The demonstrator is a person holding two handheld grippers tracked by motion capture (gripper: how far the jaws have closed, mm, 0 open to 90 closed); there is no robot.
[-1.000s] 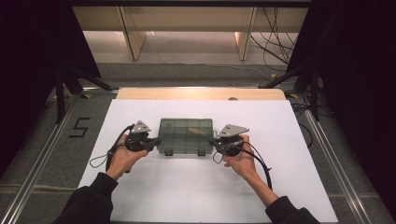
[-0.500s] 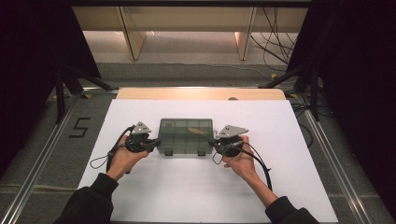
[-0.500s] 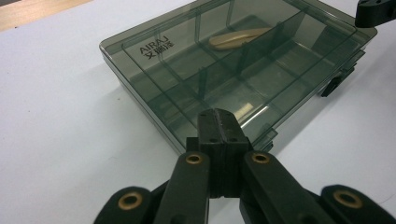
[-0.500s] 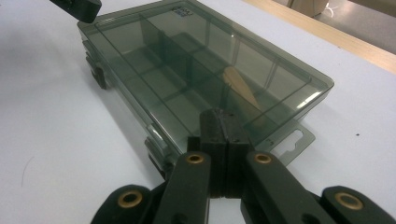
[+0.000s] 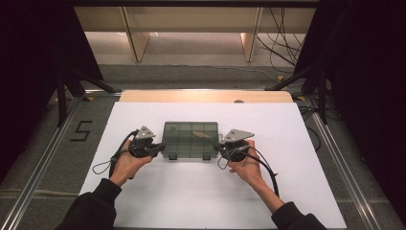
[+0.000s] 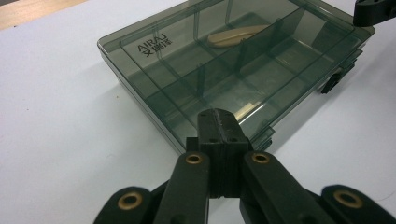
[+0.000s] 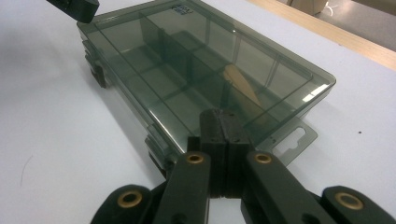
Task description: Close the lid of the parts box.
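Here the smoky compartment box (image 5: pixel 190 139) lies shut on the white table sheet (image 5: pixel 191 201), its long axis running across in front of me. My left claw (image 5: pixel 156 149) sits at the box's left near corner, my right claw (image 5: pixel 218 148) at its right near corner, equally close. Both have their jaws pressed together, gripping nothing. The front latches (image 5: pixel 206 156) lie between them, so either hand could reach one.

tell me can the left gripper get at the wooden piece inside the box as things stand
Probably not: the wooden piece lies under the shut clear lid of the box, and the left gripper, jaws shut, sits at the box's near corner.
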